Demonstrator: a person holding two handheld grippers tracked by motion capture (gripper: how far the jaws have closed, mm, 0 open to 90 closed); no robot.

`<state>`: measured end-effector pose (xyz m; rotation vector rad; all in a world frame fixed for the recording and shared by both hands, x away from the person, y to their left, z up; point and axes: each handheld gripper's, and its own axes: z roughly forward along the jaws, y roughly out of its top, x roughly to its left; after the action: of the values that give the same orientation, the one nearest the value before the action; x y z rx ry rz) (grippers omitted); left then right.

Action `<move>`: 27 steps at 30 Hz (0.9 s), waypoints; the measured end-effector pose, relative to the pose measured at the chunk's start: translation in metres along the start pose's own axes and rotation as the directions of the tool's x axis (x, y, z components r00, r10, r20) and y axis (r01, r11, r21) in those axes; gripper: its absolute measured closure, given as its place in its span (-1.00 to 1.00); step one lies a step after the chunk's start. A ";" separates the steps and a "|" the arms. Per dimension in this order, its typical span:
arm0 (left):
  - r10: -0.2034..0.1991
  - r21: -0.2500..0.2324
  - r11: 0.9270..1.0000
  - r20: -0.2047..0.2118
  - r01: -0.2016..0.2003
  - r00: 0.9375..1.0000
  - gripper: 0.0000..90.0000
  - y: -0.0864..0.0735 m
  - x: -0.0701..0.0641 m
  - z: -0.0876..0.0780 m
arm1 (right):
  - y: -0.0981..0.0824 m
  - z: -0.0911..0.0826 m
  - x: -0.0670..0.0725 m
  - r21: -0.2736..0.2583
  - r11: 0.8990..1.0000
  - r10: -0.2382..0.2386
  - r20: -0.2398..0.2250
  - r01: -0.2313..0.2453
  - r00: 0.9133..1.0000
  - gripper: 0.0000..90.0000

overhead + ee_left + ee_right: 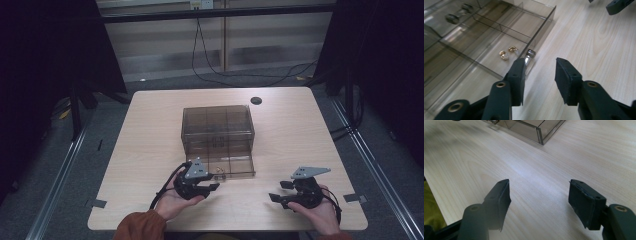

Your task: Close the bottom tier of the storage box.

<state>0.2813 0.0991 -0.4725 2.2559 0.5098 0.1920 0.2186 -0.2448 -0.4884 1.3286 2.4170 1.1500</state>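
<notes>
The pulled-out drawer [499,37] of the smoky clear box [217,127] sits mid-counter, two gold rings [507,52] lying in its front compartment, its small metal knob [531,53] just ahead of the left gripper [540,75]. Those fingers stand apart, gripping nothing. The right gripper [539,195] hovers over bare counter [536,165], fingers wide, well apart from the box.

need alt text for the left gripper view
The left gripper's two black jaws stand apart over a pale wooden table, beside the small metal knob of a smoky clear plastic drawer holding two gold rings.
</notes>
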 end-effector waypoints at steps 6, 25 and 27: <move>0.011 0.029 1.000 0.009 -0.011 1.000 0.68 0.003 0.001 0.010 | 0.000 -0.001 0.001 -0.014 1.000 0.004 0.014 -0.004 1.000 -0.20; 0.002 0.117 0.993 -0.029 0.001 1.000 1.00 -0.009 0.017 0.015 | -0.001 0.002 0.001 -0.005 1.000 0.001 -0.010 -0.001 1.000 -0.24; -0.020 0.115 0.993 -0.038 0.024 0.999 1.00 -0.010 0.018 0.015 | -0.001 0.002 0.002 -0.005 1.000 0.002 -0.008 -0.002 1.000 -0.24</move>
<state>0.2987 0.1022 -0.4902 2.3616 0.5784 0.1973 0.2181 -0.2428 -0.4896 1.3280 2.4168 1.1638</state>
